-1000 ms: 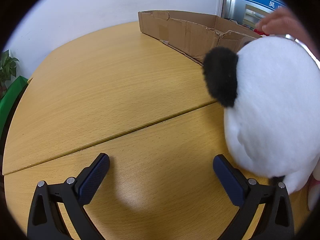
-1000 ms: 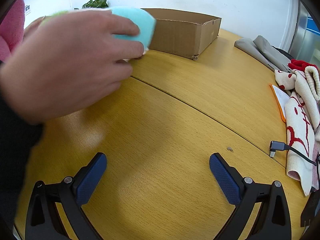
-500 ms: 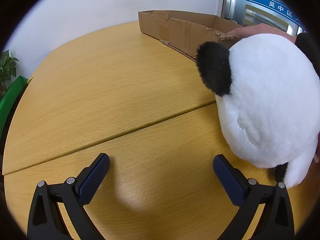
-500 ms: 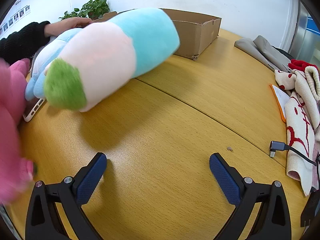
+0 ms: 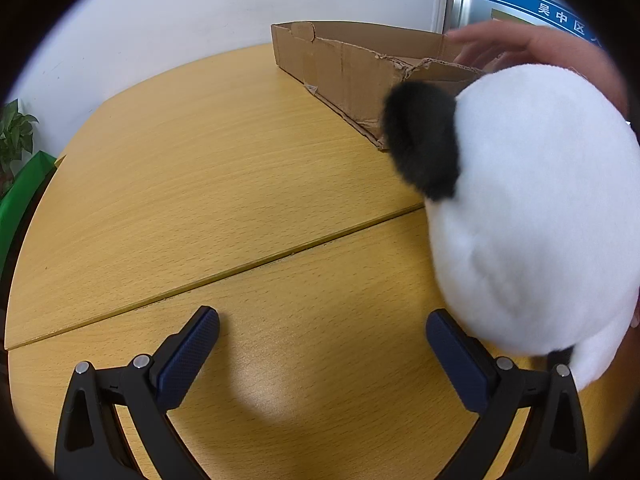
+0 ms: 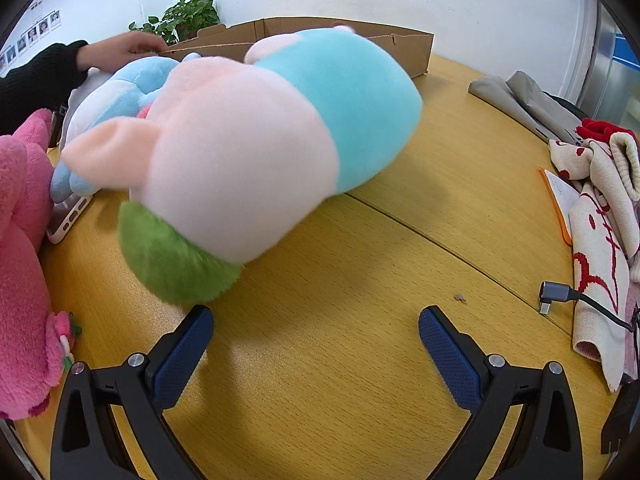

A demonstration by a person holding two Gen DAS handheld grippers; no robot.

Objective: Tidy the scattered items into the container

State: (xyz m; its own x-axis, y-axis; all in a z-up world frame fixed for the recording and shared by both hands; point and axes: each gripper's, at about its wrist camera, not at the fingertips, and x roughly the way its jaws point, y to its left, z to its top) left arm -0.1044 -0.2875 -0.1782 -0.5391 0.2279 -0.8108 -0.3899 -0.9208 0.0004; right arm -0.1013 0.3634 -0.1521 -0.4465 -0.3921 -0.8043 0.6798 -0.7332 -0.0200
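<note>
In the left wrist view a white plush with a black ear (image 5: 536, 216) sits on the wooden table (image 5: 200, 184) at the right, touching the right finger of my open, empty left gripper (image 5: 322, 336). A shallow cardboard box (image 5: 344, 64) lies beyond it. In the right wrist view a pink, teal and green plush (image 6: 256, 152) lies ahead of my open, empty right gripper (image 6: 316, 338), its green end just above the left finger. A light blue plush (image 6: 120, 92) and a pink plush (image 6: 24, 248) lie at the left, with the box (image 6: 404, 48) behind.
A person's bare hand (image 5: 520, 44) reaches over the box; it also shows in the right wrist view (image 6: 128, 46). A phone (image 6: 66, 216) lies under the blue plush. Knitted cloth (image 6: 600, 216), a grey garment (image 6: 524, 104) and a USB cable (image 6: 560, 296) lie at the right.
The pink, teal and green plush has been set down and moved closer to my right gripper. The white plush shifted slightly. The person's hand pulled back toward the box. Both grippers stayed still.
</note>
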